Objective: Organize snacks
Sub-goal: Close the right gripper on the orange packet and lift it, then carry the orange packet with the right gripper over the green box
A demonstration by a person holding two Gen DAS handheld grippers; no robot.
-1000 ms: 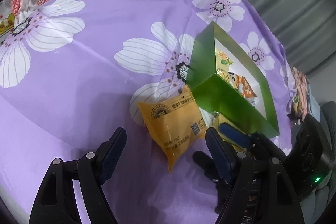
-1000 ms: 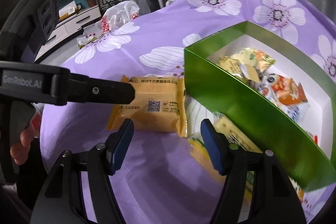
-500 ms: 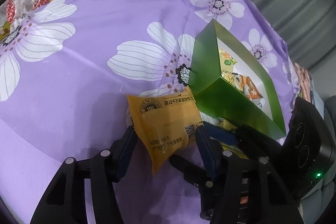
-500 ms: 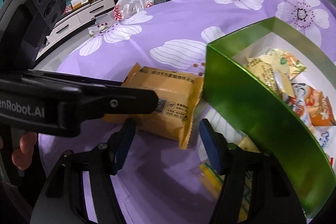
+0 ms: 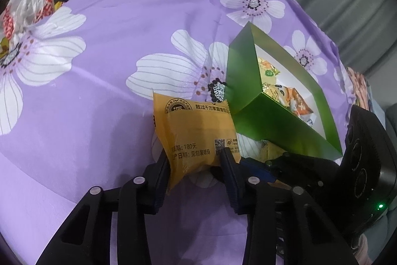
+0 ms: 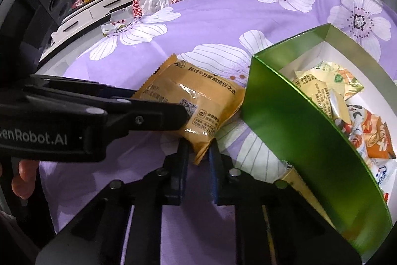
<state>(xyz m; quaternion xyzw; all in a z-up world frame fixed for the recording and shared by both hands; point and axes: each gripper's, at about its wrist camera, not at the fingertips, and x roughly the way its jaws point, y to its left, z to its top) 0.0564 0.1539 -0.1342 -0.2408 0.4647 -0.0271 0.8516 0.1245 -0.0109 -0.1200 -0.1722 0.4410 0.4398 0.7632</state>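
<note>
2 grippers pinch 1 orange snack pack [image 5: 196,133]: left gripper [image 5: 196,162] closing, right gripper [image 6: 198,153] clamps corner; long axis toward green box [image 6: 292,131].

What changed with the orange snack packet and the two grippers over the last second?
The left gripper, jaws closing, took hold of the flat orange snack packet and tipped it up off the purple flowered cloth. The right gripper shut on its corner. The green cardboard box of snacks stayed put.

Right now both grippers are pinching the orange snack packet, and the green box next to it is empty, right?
Not quite: the green box isn't empty. The right wrist view shows several snack packets inside. Both the left gripper and right gripper do pinch the orange snack packet.
</note>
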